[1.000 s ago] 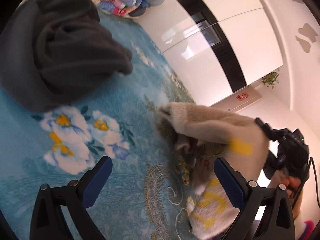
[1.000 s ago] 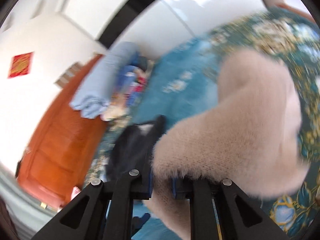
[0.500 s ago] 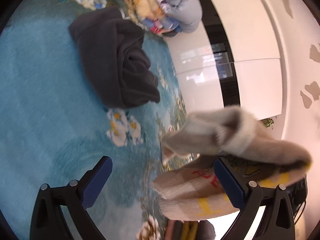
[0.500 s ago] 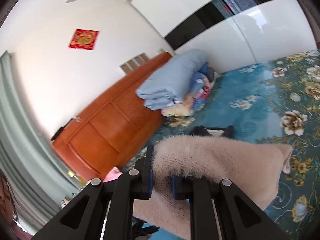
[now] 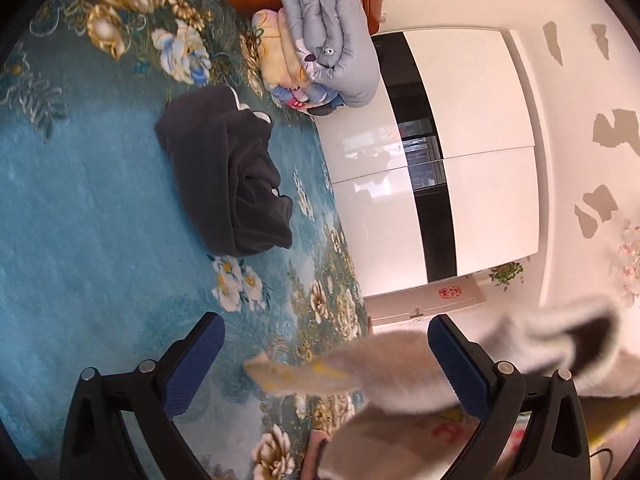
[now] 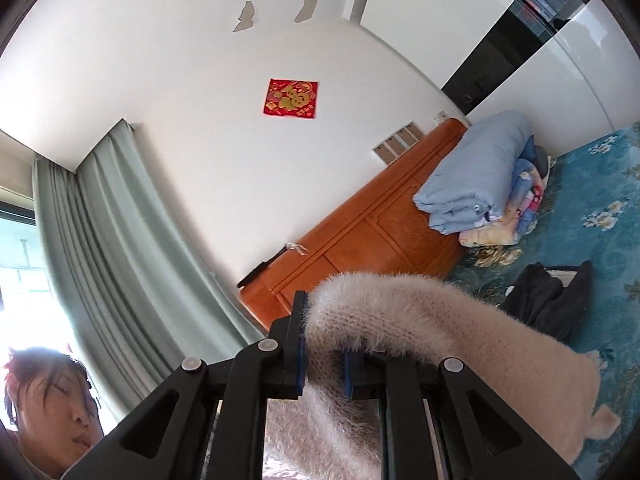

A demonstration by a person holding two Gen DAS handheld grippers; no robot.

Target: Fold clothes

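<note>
I see a beige fuzzy sweater [image 6: 460, 332], a charcoal garment [image 5: 232, 176] on the teal floral bedspread [image 5: 80, 208], pale blue quilt [image 5: 336, 40] beyond it

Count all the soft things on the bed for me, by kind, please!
Fuzzy beige sweaters, held up in the right gripper: 1
Dark grey garments lying on the teal bedspread: 1
Folded quilts, one blue on one patterned: 2
Total: 4
</note>
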